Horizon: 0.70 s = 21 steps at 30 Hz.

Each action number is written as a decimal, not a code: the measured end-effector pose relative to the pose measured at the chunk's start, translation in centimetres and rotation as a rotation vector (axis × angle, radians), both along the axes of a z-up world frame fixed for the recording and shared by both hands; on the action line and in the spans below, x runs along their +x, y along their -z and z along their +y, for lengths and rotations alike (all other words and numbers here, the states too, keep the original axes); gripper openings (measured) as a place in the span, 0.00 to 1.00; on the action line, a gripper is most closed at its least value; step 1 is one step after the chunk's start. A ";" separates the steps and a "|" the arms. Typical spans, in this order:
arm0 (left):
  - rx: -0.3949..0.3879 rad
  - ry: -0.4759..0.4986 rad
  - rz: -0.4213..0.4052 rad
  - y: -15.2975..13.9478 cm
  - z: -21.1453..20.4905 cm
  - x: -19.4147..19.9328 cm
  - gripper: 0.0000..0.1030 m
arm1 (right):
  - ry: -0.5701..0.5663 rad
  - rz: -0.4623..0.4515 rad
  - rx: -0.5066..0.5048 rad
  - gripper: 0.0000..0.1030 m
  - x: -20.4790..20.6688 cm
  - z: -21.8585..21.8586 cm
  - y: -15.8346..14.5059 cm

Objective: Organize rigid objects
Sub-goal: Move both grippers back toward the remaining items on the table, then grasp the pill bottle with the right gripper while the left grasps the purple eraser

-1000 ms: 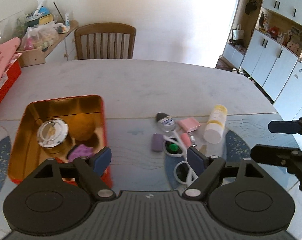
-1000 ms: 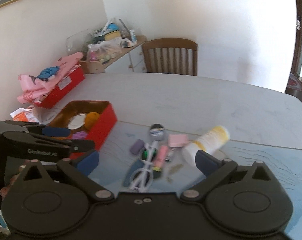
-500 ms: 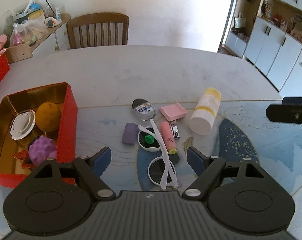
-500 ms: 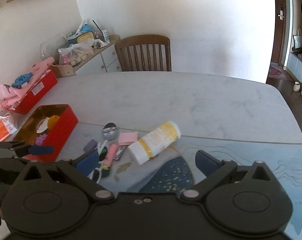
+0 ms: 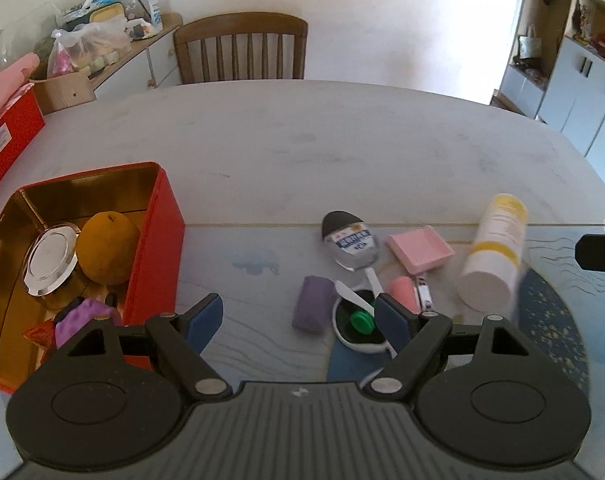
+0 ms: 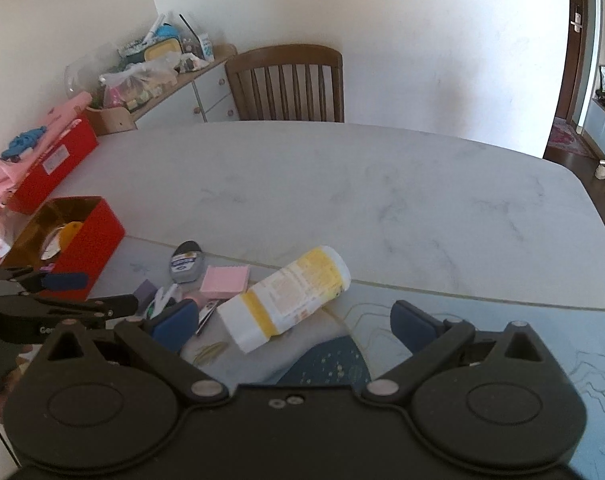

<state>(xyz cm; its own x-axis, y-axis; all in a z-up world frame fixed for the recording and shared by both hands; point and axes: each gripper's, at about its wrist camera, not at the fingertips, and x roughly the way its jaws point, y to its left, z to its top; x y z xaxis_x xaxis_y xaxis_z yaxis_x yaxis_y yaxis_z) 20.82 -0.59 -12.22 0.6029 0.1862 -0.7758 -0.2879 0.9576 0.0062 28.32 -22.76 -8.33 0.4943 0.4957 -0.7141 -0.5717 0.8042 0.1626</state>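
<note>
Left wrist: fingers (image 5: 203, 318) apart, empty

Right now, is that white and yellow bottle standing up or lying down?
Lying down: the bottle rests on its side on the table.

Marble table (image 5: 342, 140) bears red tin (image 5: 158, 240), bottle (image 5: 494, 256).

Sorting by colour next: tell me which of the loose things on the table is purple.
The small purple block, lying left of the white-framed sunglasses. The pad and tube nearby are pink.
</note>
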 end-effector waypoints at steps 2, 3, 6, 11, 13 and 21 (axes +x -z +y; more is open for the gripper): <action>0.007 -0.011 -0.001 0.3 0.3 0.3 0.81 | 0.017 -0.016 -0.026 0.98 0.6 0.7 0.4; 0.011 -0.015 0.004 0.5 0.5 0.4 0.81 | 0.018 -0.015 -0.035 0.98 0.9 1.1 0.6; 0.025 -0.017 0.016 1.0 0.8 0.8 0.80 | 0.023 -0.004 -0.043 0.96 1.8 1.9 1.3; 0.052 0.004 0.019 1.5 0.5 1.3 0.76 | 0.034 0.006 -0.058 0.92 2.8 3.1 2.2; 0.062 0.021 0.023 1.8 0.2 1.4 0.68 | 0.036 0.018 -0.062 0.89 3.1 3.5 2.6; 0.012 0.022 0.030 2.7 0.7 2.0 0.60 | 0.043 0.069 -0.080 0.76 4.0 4.6 3.9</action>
